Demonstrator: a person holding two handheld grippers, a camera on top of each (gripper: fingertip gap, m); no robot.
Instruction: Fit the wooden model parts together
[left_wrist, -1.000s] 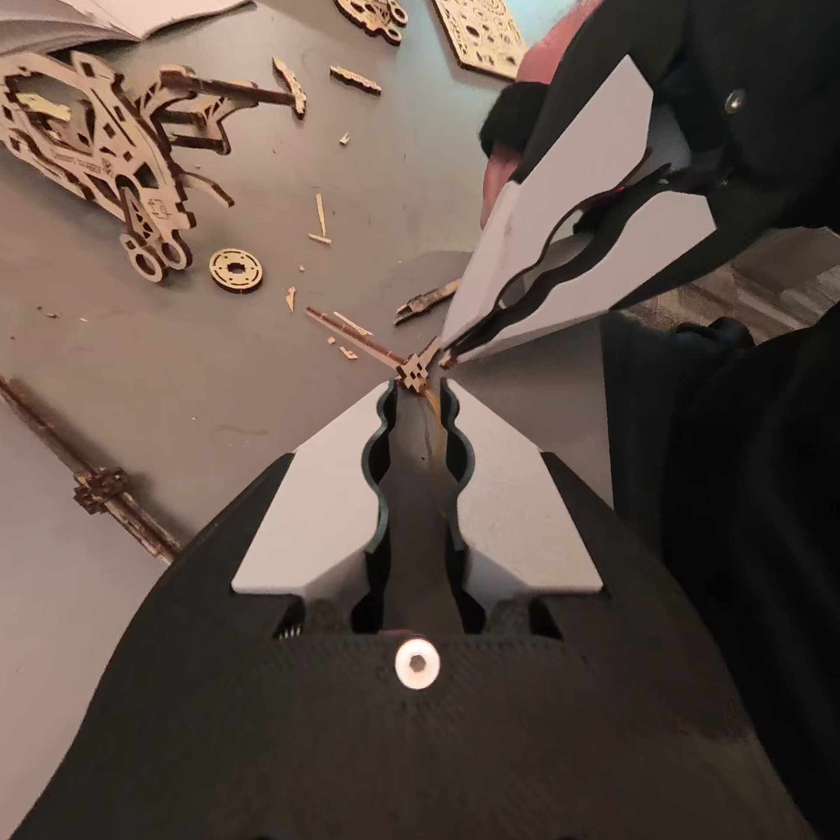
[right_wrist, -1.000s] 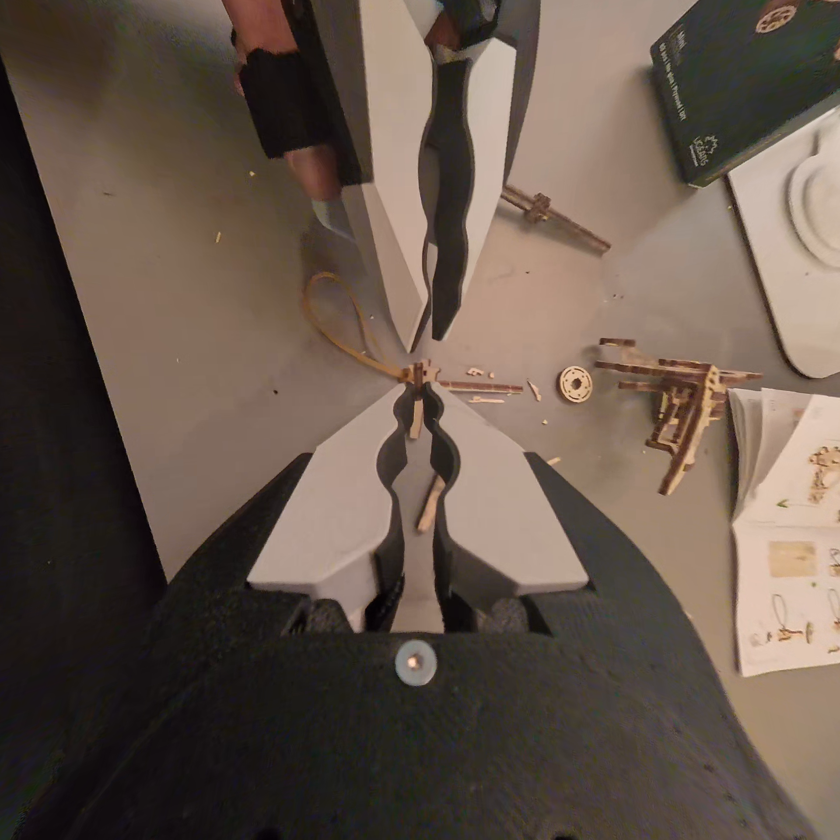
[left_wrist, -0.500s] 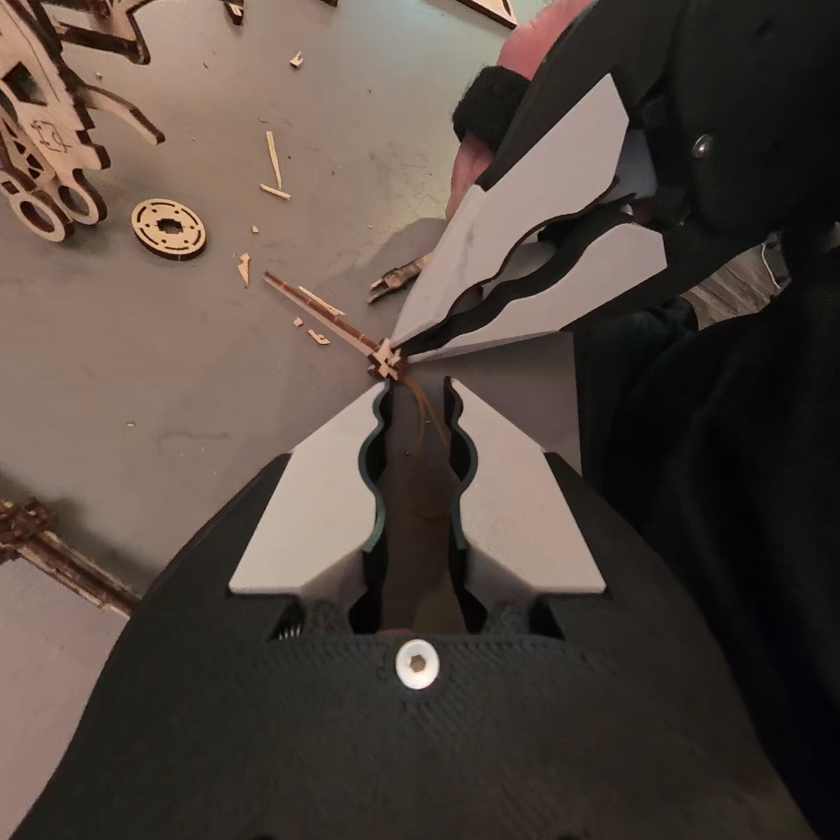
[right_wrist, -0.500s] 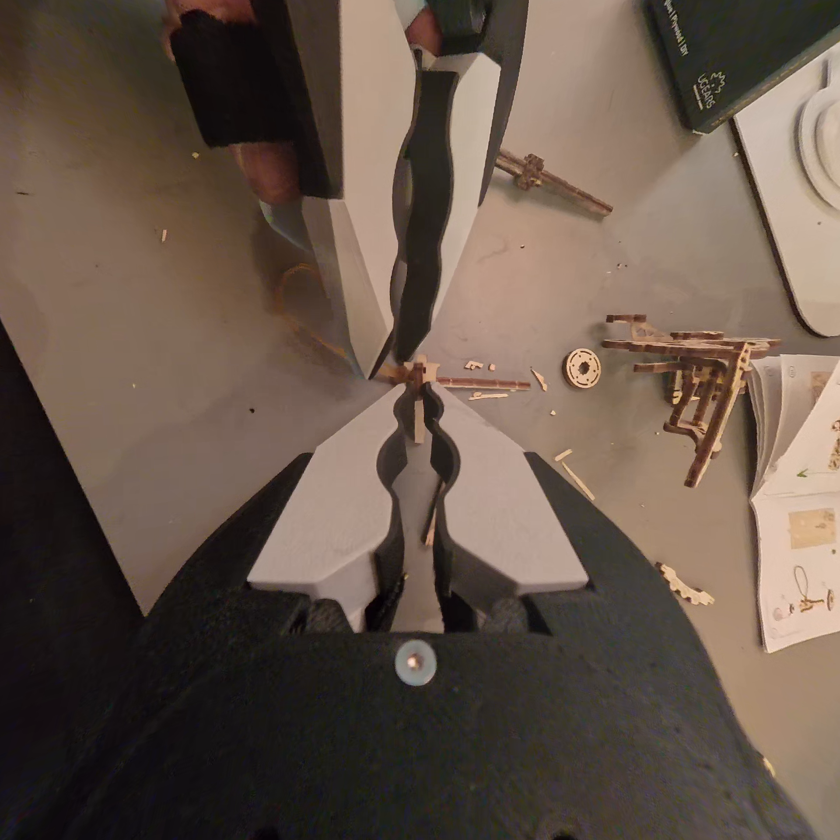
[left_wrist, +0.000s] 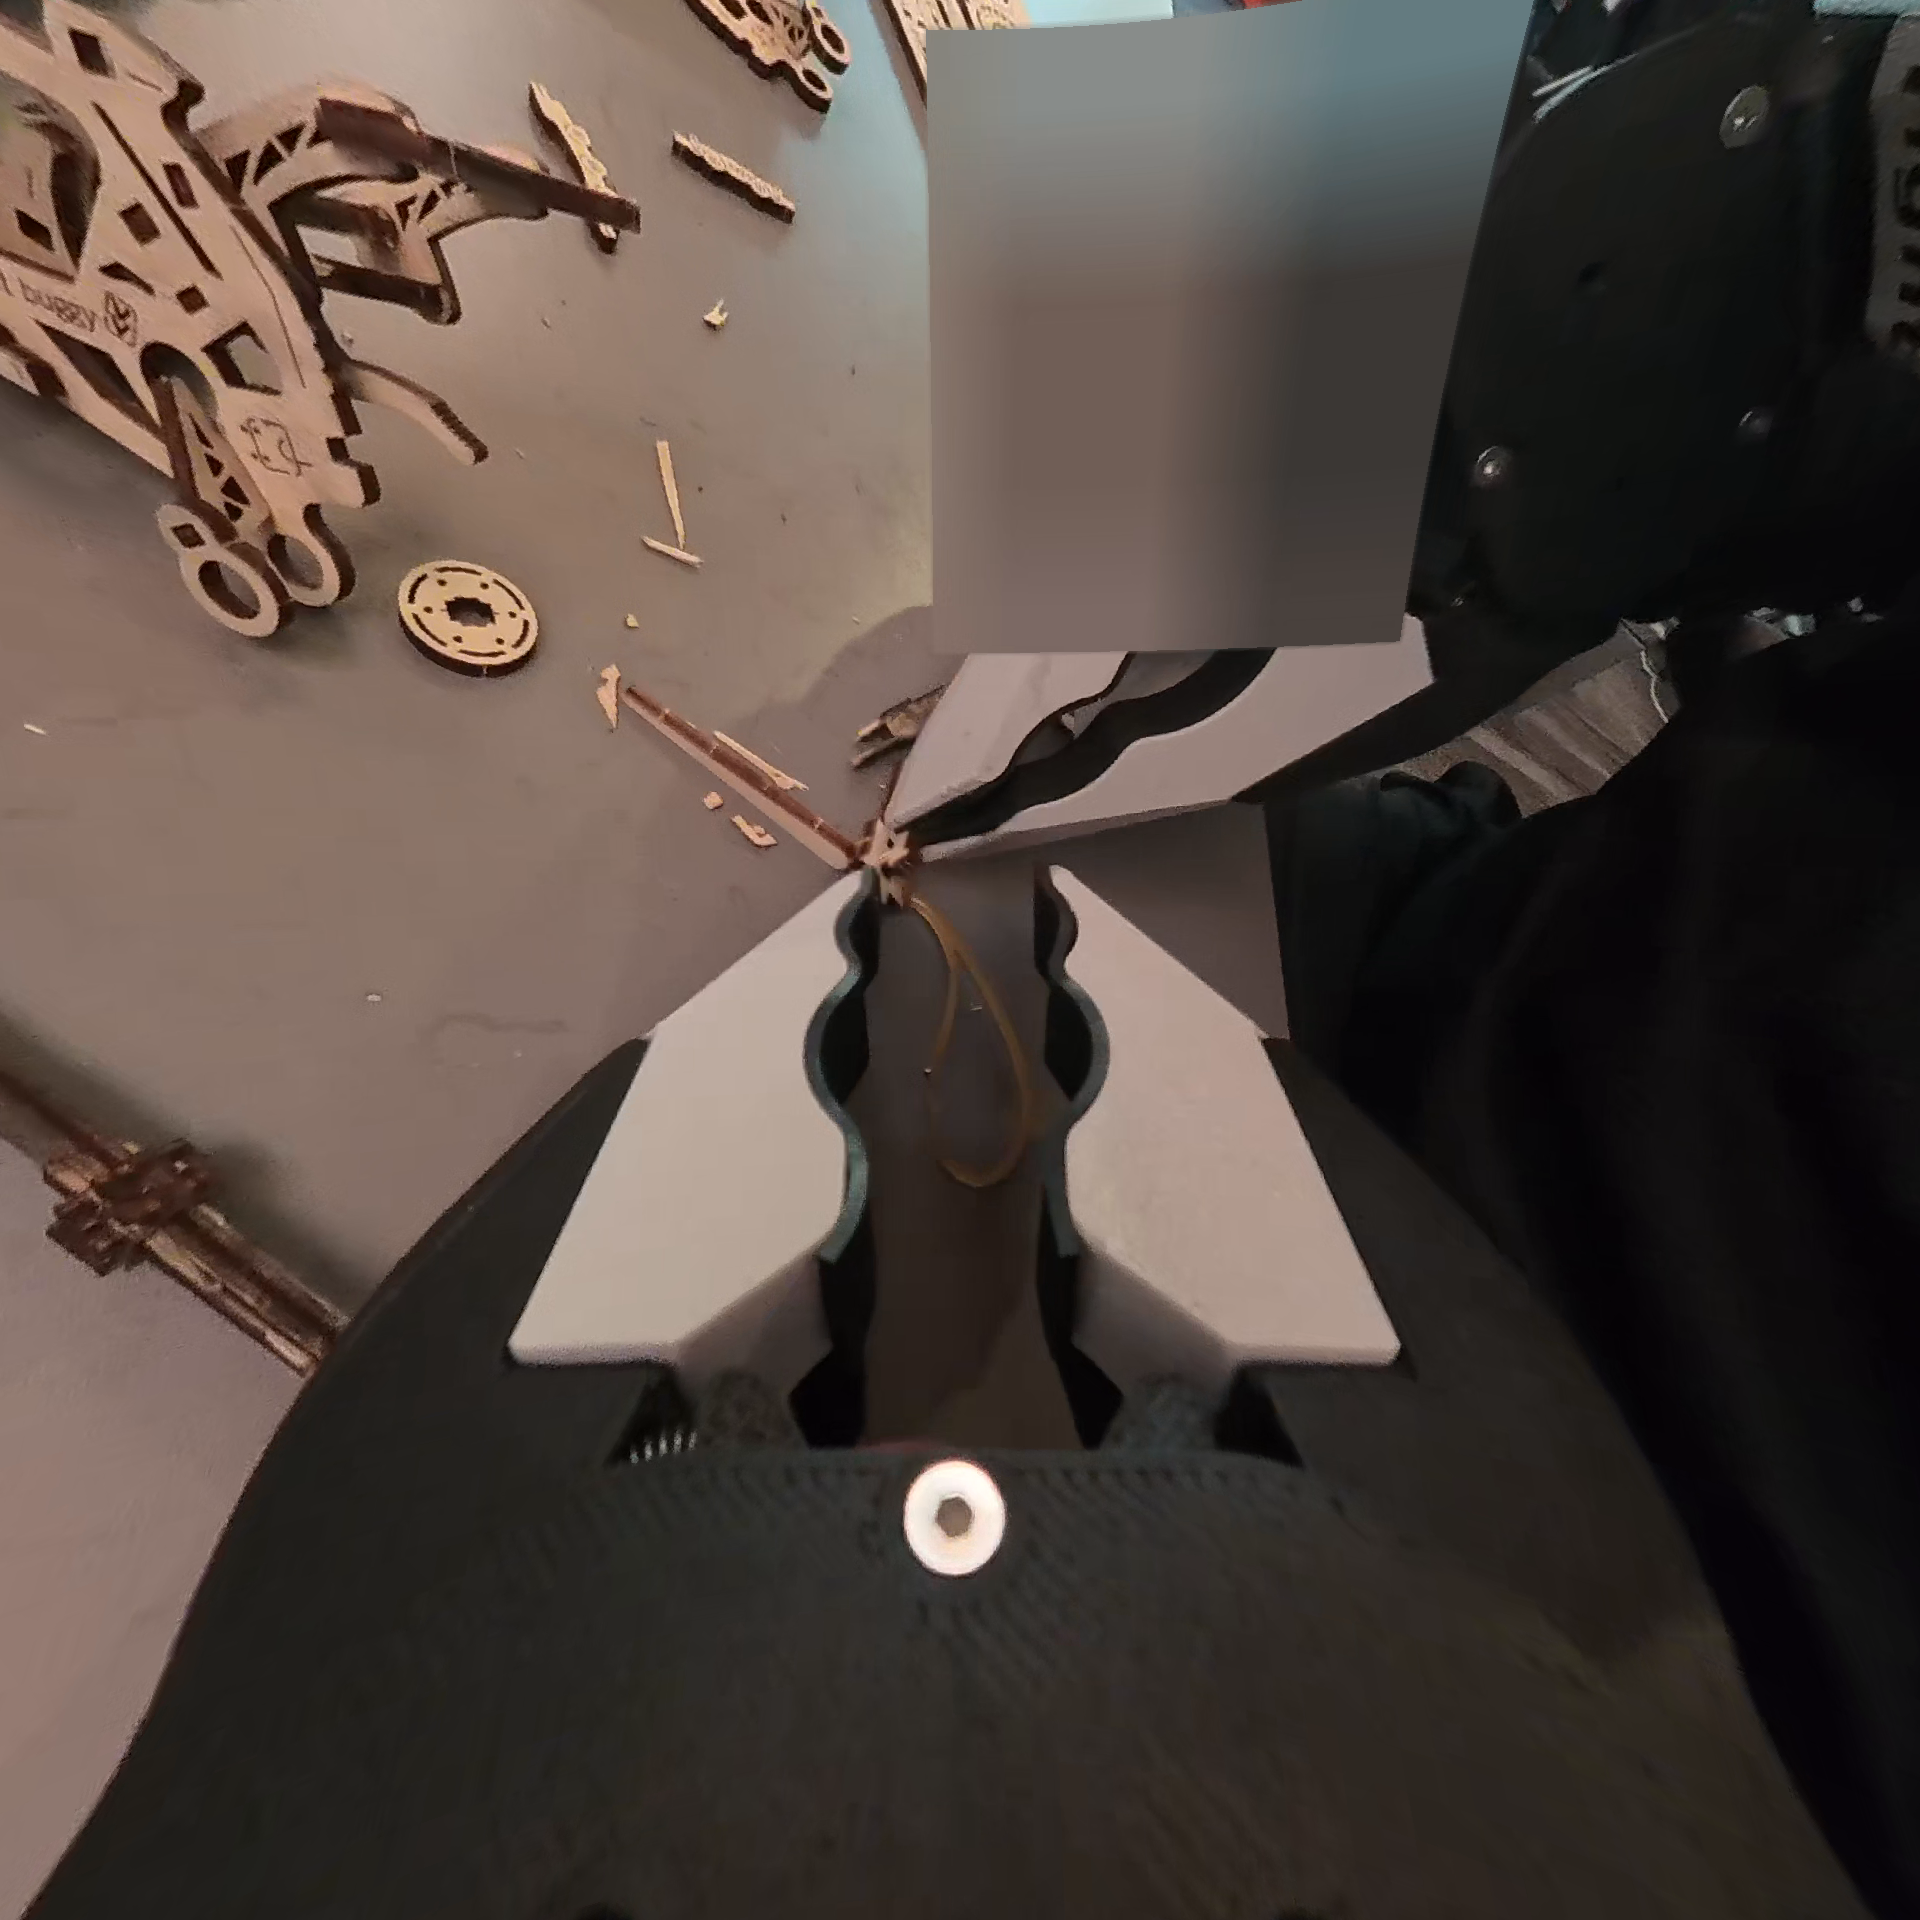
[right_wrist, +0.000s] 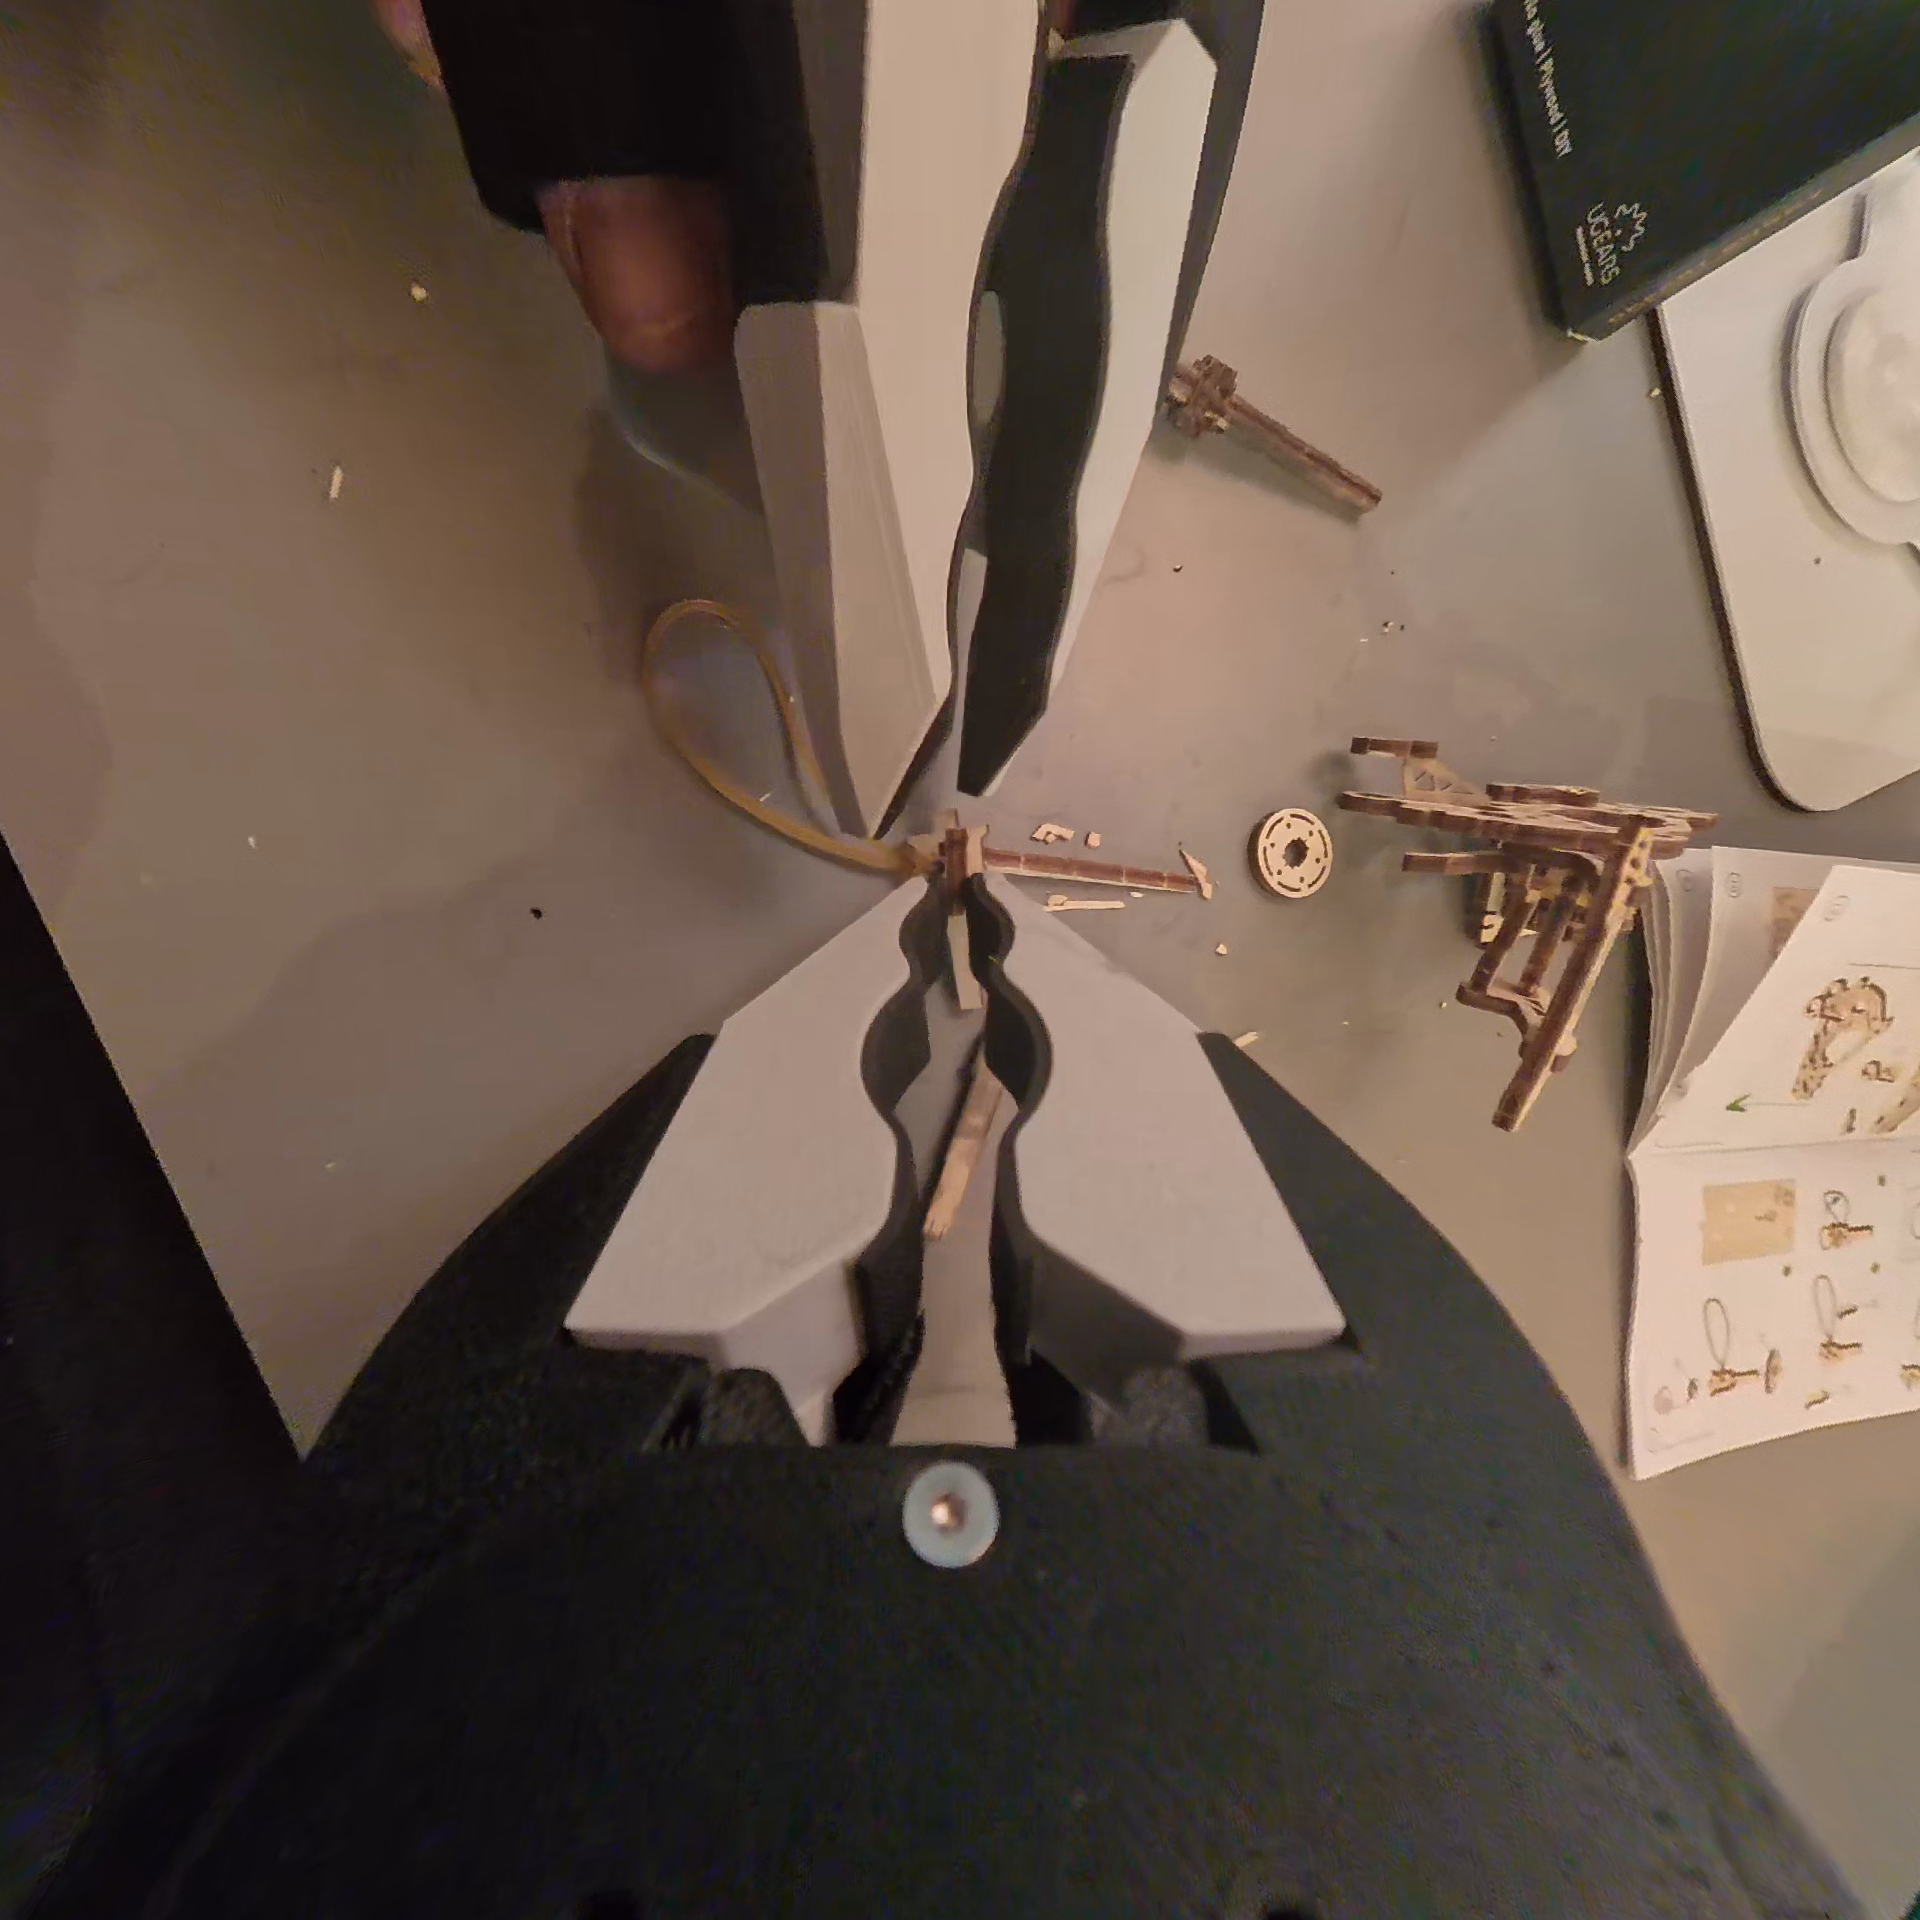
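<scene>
My right gripper (right_wrist: 954, 888) is shut on a small wooden peg with a cross-shaped head (right_wrist: 951, 847). A yellow rubber band (right_wrist: 717, 727) hangs from that head and loops onto the grey table. The head also shows in the left wrist view (left_wrist: 891, 854), at the right gripper's tips (left_wrist: 912, 831). My left gripper (left_wrist: 956, 878) is open and empty, its left fingertip (left_wrist: 860, 896) right beside the head. The band's loop (left_wrist: 977, 1070) lies between its fingers. The left gripper (right_wrist: 930, 805) comes in from the top of the right wrist view. A thin wooden rod (right_wrist: 1091, 868) lies on the table behind the head.
A partly built wooden model (left_wrist: 156, 312) (right_wrist: 1538, 894), a wooden disc (left_wrist: 470, 621) (right_wrist: 1288, 850) and a dark axle with a gear (left_wrist: 156, 1226) (right_wrist: 1268, 436) lie on the table. An open booklet (right_wrist: 1787, 1143), a dark box (right_wrist: 1683, 135) and a white stand (right_wrist: 1818, 520) sit right. Splinters are scattered. Only a small space, under 4 cm, lies between the two pairs of fingers.
My left gripper's fingers have spread wider apart, and the band's loop now shows between them. My right gripper still holds the peg at the same meeting point.
</scene>
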